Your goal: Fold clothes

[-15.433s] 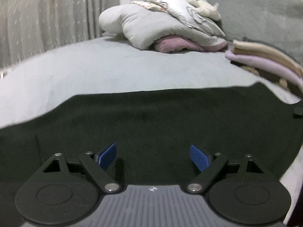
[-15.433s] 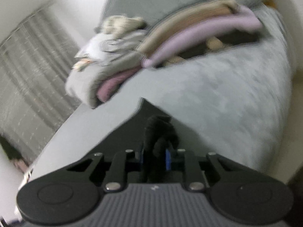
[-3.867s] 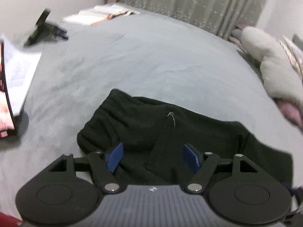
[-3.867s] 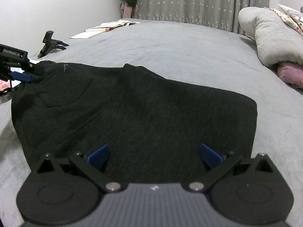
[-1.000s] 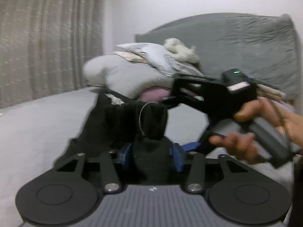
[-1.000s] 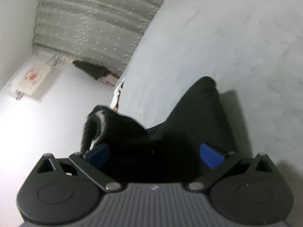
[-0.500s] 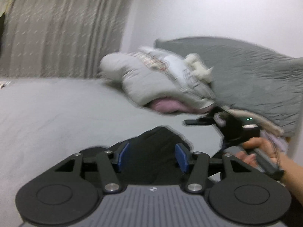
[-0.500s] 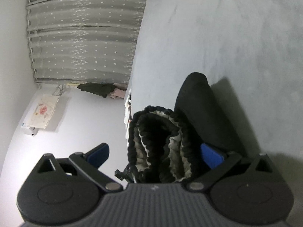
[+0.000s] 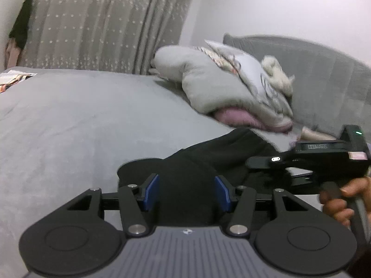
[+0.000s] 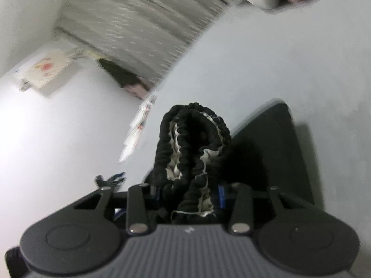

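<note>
The black garment lies bunched on the bed, soft, light and floppy; its gathered waistband gives the firmest hold. My right claw is clenched on that waistband. My left claw stands part open, fabric between its fingers, unpinched.

Black garment, whitish inner waistband; grey bedspread; grey curtain, seemingly dotted.

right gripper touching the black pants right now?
Touching. The right wrist view shows the right gripper closed on the bunched waistband of the black pants, cloth pinched between its blue pads.
</note>
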`<state>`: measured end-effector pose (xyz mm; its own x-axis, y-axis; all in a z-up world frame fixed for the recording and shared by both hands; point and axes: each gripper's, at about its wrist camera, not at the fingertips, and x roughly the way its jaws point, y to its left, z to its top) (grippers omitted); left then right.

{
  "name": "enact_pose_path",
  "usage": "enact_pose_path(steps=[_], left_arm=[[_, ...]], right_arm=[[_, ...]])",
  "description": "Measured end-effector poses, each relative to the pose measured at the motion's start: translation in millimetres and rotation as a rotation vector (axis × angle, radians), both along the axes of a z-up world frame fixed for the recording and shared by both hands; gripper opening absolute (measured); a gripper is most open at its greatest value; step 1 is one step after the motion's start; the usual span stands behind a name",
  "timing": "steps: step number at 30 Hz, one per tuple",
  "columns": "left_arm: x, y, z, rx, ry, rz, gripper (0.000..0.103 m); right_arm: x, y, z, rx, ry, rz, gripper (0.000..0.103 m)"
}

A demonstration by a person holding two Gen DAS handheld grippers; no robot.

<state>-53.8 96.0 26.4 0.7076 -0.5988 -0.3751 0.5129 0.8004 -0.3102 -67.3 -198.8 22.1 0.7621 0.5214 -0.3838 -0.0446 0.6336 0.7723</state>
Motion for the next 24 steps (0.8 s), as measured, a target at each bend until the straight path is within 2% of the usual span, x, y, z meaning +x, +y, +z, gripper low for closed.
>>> enact_pose_path(steps=[2,4,8,11,13,15,17,22,24], left_arm=[[1.4,1.6,-0.9,-0.064,0.013,-0.017,0.051],[3.8,0.7,-3.2,-0.13,0.034,-0.047,0.051],[6.9,-16.0,-13.8,-0.171,0.079,-0.156,0.05],[1.7,-29.9,-21.7,-0.104,0.073,-0.18,0.05],[-1.9,-39.1,-27.0,-0.059,0.068,-0.195,0.05],[-5.5,-48.3,-32.3,-0.014,0.063,-0.21,0.051],[-9.1,-57.5,-37.5,0.032,0.058,-0.225,0.051],[-18.1,-80.5,-50.7,0.145,0.046,-0.263,0.051],[-17.3,-79.7,-46.2,0.14,0.052,-0.269,0.051]], right_arm=[[-11.5,1.2,16.9,-0.023,-0.053,0.007,0.037],[-21.4,-2.5,23.3,-0.043,-0.067,-0.003,0.037],[-30.2,-22.5,9.3,-0.067,-0.002,-0.025,0.037],[-37.1,-38.8,-15.8,-0.111,0.1,-0.056,0.04],[-43.3,-46.4,-33.5,-0.125,0.162,-0.074,0.051],[-46.8,-53.3,-42.6,-0.114,0.178,-0.085,0.077],[-51.1,-58.7,-40.3,-0.092,0.172,-0.081,0.078],[-54.7,-53.0,-14.9,-0.193,0.088,-0.119,0.08],[-51.4,-50.7,-7.4,-0.191,0.066,-0.122,0.08]])
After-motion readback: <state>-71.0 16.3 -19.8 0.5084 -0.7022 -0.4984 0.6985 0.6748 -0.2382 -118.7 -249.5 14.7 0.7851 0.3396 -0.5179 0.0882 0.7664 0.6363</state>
